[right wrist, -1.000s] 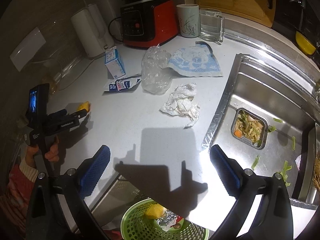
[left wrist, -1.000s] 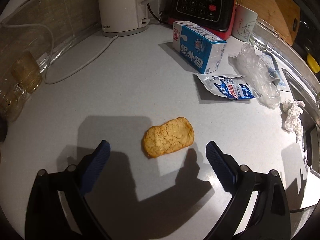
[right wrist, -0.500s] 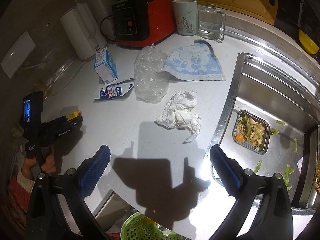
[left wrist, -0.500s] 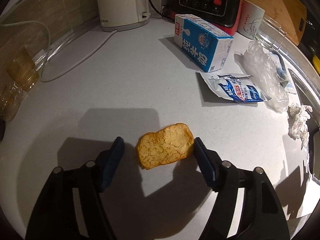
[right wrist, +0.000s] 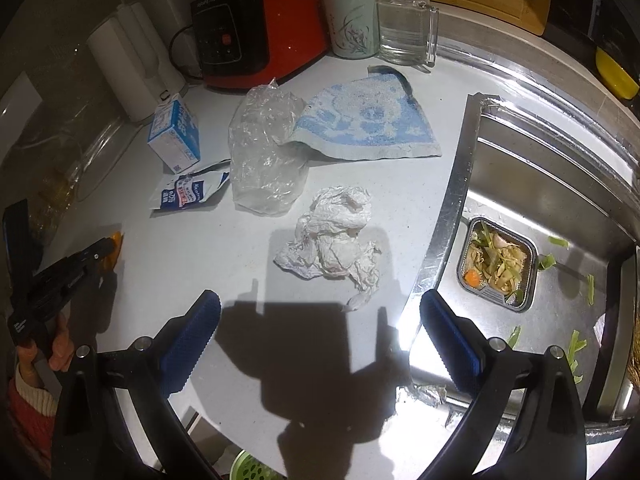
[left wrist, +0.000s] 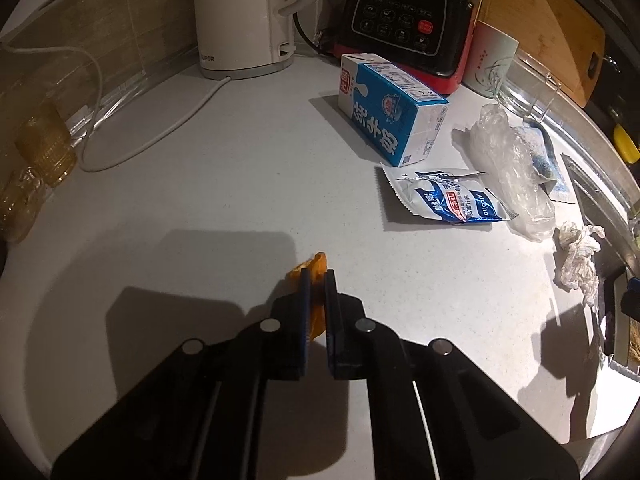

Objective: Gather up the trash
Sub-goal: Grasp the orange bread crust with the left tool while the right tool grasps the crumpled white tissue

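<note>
Kitchen desk holds the left gripper, its fingers just closed edge-on around the orange bread slice, which could crumble or slip on lifting, while the right gripper gapes empty above the crumpled tissue.

A home kitchen: countertop, steel sink, kettle.

Matt speckled countertop, shiny metal sink, crumpled paper tissue.

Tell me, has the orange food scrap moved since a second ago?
Yes. The orange food scrap now stands on edge, pinched in the left gripper, no longer flat on the countertop.
</note>
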A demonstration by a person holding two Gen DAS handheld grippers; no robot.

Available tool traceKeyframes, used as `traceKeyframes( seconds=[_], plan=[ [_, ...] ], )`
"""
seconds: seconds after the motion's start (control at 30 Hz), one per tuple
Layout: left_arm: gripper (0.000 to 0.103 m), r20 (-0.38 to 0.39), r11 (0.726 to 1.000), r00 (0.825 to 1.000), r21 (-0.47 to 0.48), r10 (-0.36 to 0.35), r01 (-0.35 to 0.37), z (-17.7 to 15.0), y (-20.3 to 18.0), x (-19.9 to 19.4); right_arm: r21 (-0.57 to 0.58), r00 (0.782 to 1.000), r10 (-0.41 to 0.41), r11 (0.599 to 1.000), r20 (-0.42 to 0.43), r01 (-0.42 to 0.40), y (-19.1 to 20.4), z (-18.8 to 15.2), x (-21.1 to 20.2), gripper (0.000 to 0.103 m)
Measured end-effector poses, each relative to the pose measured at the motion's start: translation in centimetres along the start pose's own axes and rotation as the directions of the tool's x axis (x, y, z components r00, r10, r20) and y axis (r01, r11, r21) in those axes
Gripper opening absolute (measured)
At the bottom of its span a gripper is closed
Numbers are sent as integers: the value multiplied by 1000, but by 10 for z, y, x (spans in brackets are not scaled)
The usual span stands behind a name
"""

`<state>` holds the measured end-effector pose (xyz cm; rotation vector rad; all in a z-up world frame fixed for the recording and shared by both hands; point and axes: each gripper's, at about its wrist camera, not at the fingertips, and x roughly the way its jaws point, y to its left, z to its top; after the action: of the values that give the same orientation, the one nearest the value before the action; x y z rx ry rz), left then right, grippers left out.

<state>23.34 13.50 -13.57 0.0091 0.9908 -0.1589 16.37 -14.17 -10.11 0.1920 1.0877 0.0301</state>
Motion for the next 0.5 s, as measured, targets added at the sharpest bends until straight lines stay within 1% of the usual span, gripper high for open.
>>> traceKeyframes(
  seconds=[0.1,0.13,0.2,0.3,0.4,0.47,0.5],
  plan=[
    [6,3,1000,1000,-7,-14,14,0,3,-1,7,1000,-16,1000,-10,16,-2,9,16,98],
    [6,3,1000,1000,-10,-23,23,0,4,-1,12,1000,-14,1000,-13,14,-3,12,21,94],
    [5,2,999,999,-21,-41,41,0,9,-3,24,1000,-15,1000,-19,16,-5,18,30,93],
    [5,0,997,998,-40,-64,64,0,17,-4,39,999,-19,999,-30,20,-7,25,43,85],
    [5,0,996,997,-48,-72,72,0,20,-5,50,999,-7,999,-47,10,-7,28,55,73],
    [5,4,996,997,-50,-79,79,0,21,-7,47,998,3,999,-61,0,-5,29,60,53],
    [5,6,995,997,-51,-80,80,0,22,-8,46,998,10,999,-63,-7,-5,28,61,47]
  ],
)
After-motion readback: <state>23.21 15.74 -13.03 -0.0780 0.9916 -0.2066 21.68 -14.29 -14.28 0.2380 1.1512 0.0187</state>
